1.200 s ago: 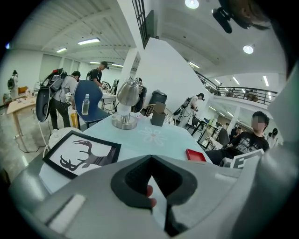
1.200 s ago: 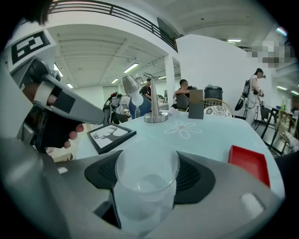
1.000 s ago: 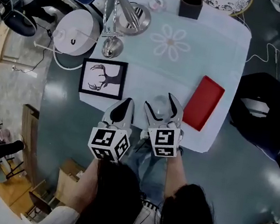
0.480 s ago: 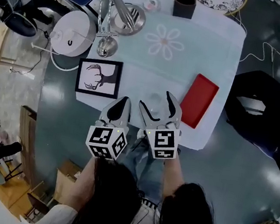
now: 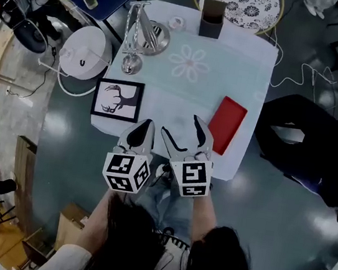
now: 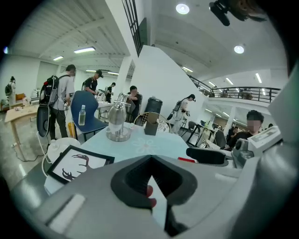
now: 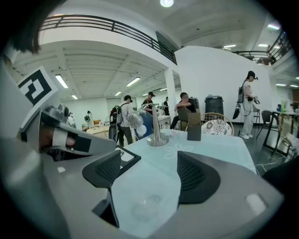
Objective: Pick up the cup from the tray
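Note:
A clear plastic cup point(image 7: 142, 206) stands on the pale blue tablecloth point(image 5: 188, 90), low between the two jaws of my right gripper point(image 7: 149, 165). Those jaws are spread wide and neither touches the cup. In the head view the right gripper point(image 5: 180, 125) reaches over the table's near edge, and the cup is hard to make out there. A flat red tray point(image 5: 226, 124) lies just right of that gripper with nothing on it. My left gripper point(image 5: 149, 123) hovers beside the right one with its jaws shut and holding nothing point(image 6: 150, 161).
A framed deer picture point(image 5: 117, 99) lies left of the grippers. Farther back stand a silver metal stand point(image 5: 140, 32), a dark square box point(image 5: 211, 19) and a small roll point(image 5: 175, 22). A white round appliance point(image 5: 85, 53) sits off the table's left side. People stand in the background.
The head camera has pulled up and back, so the table looks smaller. Both grippers stay at the near edge, and the right jaws still bracket the cup.

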Demonstrator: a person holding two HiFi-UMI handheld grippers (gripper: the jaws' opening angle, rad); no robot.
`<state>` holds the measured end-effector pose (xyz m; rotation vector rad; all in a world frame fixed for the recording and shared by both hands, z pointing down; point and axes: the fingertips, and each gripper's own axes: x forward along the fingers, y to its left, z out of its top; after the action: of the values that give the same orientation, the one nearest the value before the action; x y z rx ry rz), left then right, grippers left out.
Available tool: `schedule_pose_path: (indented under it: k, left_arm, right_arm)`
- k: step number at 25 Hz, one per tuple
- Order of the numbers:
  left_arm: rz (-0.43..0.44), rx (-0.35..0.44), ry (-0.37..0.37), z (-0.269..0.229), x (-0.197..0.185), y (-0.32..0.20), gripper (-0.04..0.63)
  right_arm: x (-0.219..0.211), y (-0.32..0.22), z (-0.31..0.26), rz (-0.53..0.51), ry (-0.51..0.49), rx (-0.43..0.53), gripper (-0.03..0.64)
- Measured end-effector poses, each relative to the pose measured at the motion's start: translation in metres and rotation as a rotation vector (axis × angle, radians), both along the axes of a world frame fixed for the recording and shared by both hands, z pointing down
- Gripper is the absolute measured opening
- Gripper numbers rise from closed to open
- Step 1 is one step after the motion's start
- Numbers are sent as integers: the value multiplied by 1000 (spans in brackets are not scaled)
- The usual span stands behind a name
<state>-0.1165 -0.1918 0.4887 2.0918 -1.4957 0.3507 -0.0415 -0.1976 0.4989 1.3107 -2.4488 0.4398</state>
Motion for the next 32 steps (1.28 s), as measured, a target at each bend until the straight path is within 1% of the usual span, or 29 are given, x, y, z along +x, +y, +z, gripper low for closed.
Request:
schedule_pose_path:
  k: [4,7,11,16,17,18,20,22,25,26,27,29,32]
  left_arm:
    - [4,29,0,-17,1,8,0]
    - [5,42,7,-29,1,18,0]
    - [15,83,-13,-49,2,25,0]
    - [27,120,9,-70,8,32,0]
    - [34,129,11,-74,10,35,0]
    - [39,139,14,-78,11,38,0]
    - [47,155,18,-85,11,43,0]
    - [54,171,26,-92,12,49,0]
    - [65,188,32,-100,14,60,0]
    - [68,191,35,-102,14,63,0]
    - [69,193,42,-104,15,66,0]
    - [72,202,57,-110,15,72,0]
    - [91,228,54,-119,18,80,0]
  right_arm:
    - [1,4,-27,15,-14,36,388]
    - [1,13,-42,10,-2,51,388]
    - [4,22,-61,15,16,68,388]
    - [8,37,-81,46,6,94,383]
    - [9,40,-84,56,9,100,372]
    - [10,44,-89,64,10,107,343]
    - [11,51,-99,82,8,126,260]
    - [15,58,-108,111,13,148,150]
    - [25,67,-117,154,31,170,75]
    - [27,71,-118,162,34,169,38]
    - [28,74,-119,163,37,165,21]
    - [28,81,-120,158,51,155,20]
    - [29,90,-124,165,77,159,20]
